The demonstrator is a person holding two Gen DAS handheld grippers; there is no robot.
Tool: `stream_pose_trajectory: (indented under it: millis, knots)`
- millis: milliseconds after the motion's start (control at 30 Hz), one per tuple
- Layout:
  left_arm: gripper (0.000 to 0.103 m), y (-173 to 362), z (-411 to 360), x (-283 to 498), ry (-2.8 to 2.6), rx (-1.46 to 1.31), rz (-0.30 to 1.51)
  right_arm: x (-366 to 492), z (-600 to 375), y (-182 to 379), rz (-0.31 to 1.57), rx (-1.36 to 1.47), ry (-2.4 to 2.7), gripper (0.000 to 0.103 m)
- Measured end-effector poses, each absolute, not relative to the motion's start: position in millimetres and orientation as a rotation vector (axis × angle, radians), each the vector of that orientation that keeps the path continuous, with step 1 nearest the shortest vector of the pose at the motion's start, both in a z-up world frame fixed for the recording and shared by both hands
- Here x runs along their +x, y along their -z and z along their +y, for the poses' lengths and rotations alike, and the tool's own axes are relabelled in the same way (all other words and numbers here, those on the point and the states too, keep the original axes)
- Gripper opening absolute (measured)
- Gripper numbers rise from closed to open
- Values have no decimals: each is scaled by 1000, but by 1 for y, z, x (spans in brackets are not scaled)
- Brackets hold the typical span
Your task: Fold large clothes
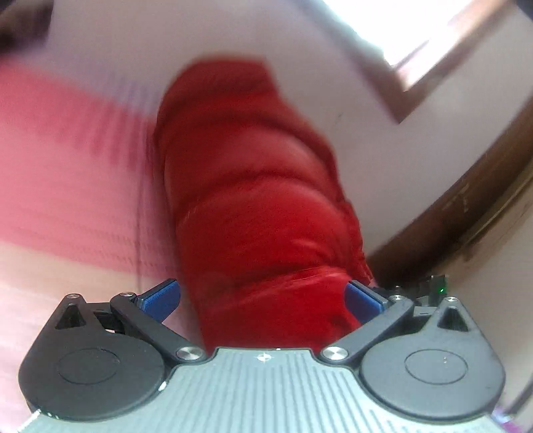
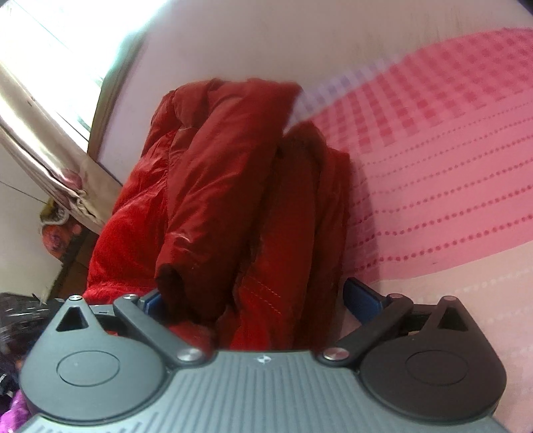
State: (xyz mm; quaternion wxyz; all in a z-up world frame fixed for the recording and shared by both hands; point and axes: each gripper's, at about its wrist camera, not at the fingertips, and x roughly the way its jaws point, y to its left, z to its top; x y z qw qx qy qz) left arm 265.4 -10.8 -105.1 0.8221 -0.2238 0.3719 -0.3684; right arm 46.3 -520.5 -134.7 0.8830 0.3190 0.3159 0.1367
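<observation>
A red padded jacket fills the middle of the left wrist view, stretched away from my left gripper. The blue pads stand apart with the jacket bunched between them. In the right wrist view the same red jacket hangs in thick folds, a sleeve cuff near the left pad. My right gripper also has the jacket between its blue pads. Both views are blurred by motion. How tightly either gripper clamps the cloth is hidden by the fabric.
A pink checked and dotted bedsheet lies under the jacket, also showing in the left wrist view. A bright window and a brown wooden frame stand behind. A curtain and dark clutter sit at left.
</observation>
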Motion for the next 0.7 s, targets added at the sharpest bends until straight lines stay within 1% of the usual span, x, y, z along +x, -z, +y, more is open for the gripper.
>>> stream_pose_trajectory:
  millis: [167,267,433,567,600,633,667,700]
  knots:
    - [103,141,-16,310,928,-616,903,52,-523,138,648,679,-331,103]
    - [103,153,-23,329,973,-651,949,57,-522,140,649,678,-363,103]
    - [103,151,-38,345,987,-611,988,70,-518,141,649,672,-409,103]
    - [103,144,-46,338,920,-537,967,73,-508,140,624,629,-408,103]
    - [103,143,-49,328,903,-490,944,71,-504,139,613,606,-398,101]
    - [103,139,-52,322,881,-447,921,68,-500,138,596,579,-388,95]
    - [102,136,-54,316,856,-418,902,63,-497,135,578,556,-378,92]
    - [100,133,-56,311,831,-398,888,60,-494,133,564,540,-370,85]
